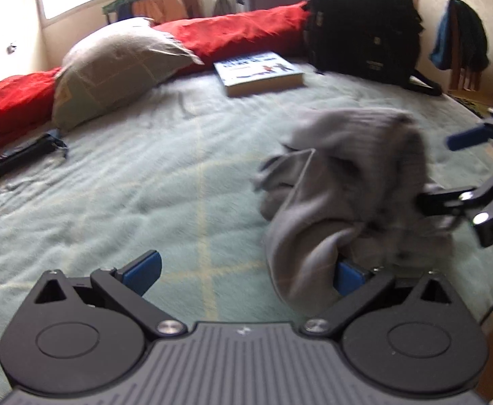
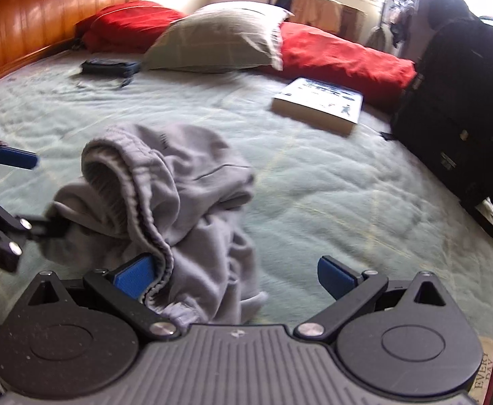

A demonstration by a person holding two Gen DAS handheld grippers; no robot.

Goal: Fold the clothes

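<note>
A crumpled grey garment (image 1: 340, 175) with an elastic waistband (image 2: 135, 182) lies bunched on the pale green bedspread (image 1: 145, 185). My left gripper (image 1: 246, 273) is open wide. The cloth drapes over its right finger, hiding most of that blue pad (image 1: 349, 276). My right gripper (image 2: 234, 276) is open too, and the waistband hangs over its left pad (image 2: 135, 276). Each gripper shows at the edge of the other's view: the right gripper (image 1: 438, 170) and the left gripper (image 2: 49, 195) each have one finger pushed into the cloth and the other free.
A book (image 1: 259, 72) lies beyond the garment, with a black backpack (image 1: 364, 23) to its right. A grey pillow (image 1: 118, 64) and red bedding (image 1: 243, 30) line the far side. A dark pouch (image 1: 27, 153) lies at the left. A wooden headboard (image 2: 44, 20) borders the bed.
</note>
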